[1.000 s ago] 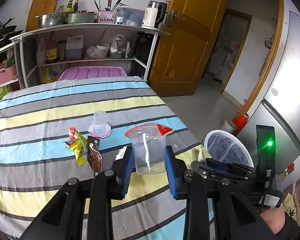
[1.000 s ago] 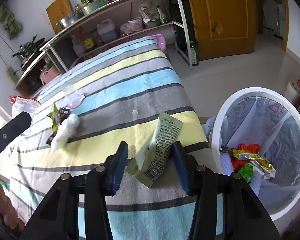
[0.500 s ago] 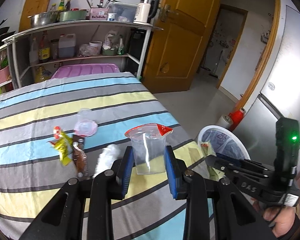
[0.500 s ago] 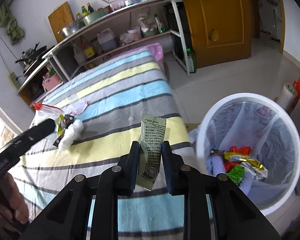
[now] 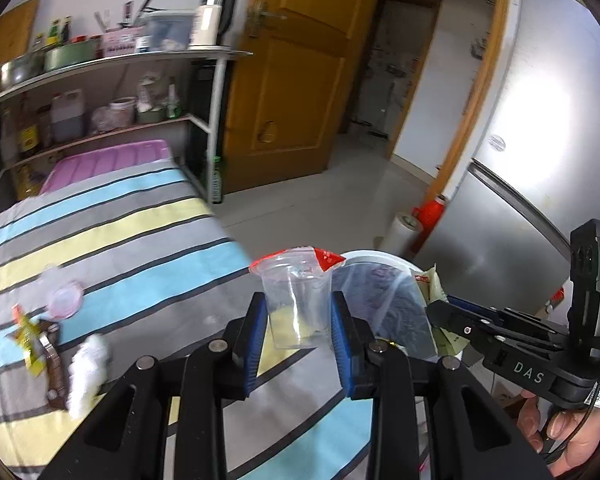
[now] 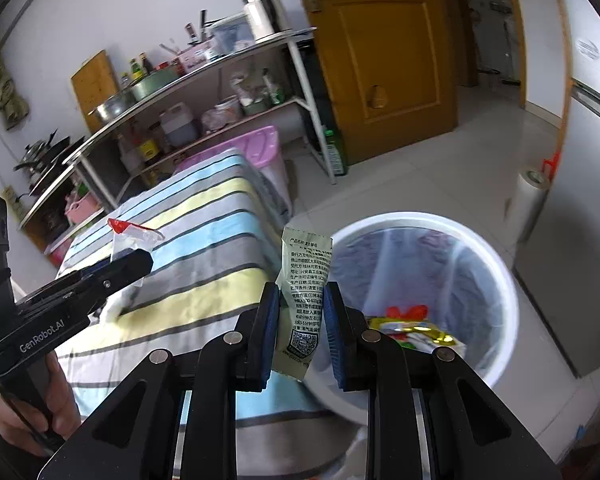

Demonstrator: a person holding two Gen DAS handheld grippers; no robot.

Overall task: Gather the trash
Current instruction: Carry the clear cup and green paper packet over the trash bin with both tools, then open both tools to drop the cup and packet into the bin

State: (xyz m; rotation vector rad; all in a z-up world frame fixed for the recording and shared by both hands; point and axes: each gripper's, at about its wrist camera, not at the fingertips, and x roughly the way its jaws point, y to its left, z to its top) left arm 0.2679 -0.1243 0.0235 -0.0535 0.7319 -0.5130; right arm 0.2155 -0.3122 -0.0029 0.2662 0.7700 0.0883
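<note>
My left gripper [image 5: 298, 320] is shut on a clear plastic cup [image 5: 296, 300] with a torn red-edged lid, held above the table's right edge near the bin. My right gripper [image 6: 300, 320] is shut on a pale green printed packet [image 6: 304, 300], held upright just left of the white bin [image 6: 496, 264], which is lined with a bag and holds coloured wrappers [image 6: 412, 328]. In the left wrist view the bin [image 5: 380, 258] shows behind the cup. On the striped tablecloth [image 5: 120, 240] lie a yellow wrapper [image 5: 28, 332], a brown packet [image 5: 54, 364], a white tissue [image 5: 86, 368] and a pink lid [image 5: 64, 300].
A metal shelf rack [image 5: 112, 92] with bottles and pots stands beyond the table, with a pink tub [image 5: 108, 160] under it. A wooden door [image 5: 296, 80] is behind. A fridge [image 5: 532, 160] stands right of the bin, with a paper roll [image 6: 526, 200] on the floor.
Both grippers have swung right toward the bin, carrying the cup and the packet. The right gripper closed on the green packet and lifted it off the table.
</note>
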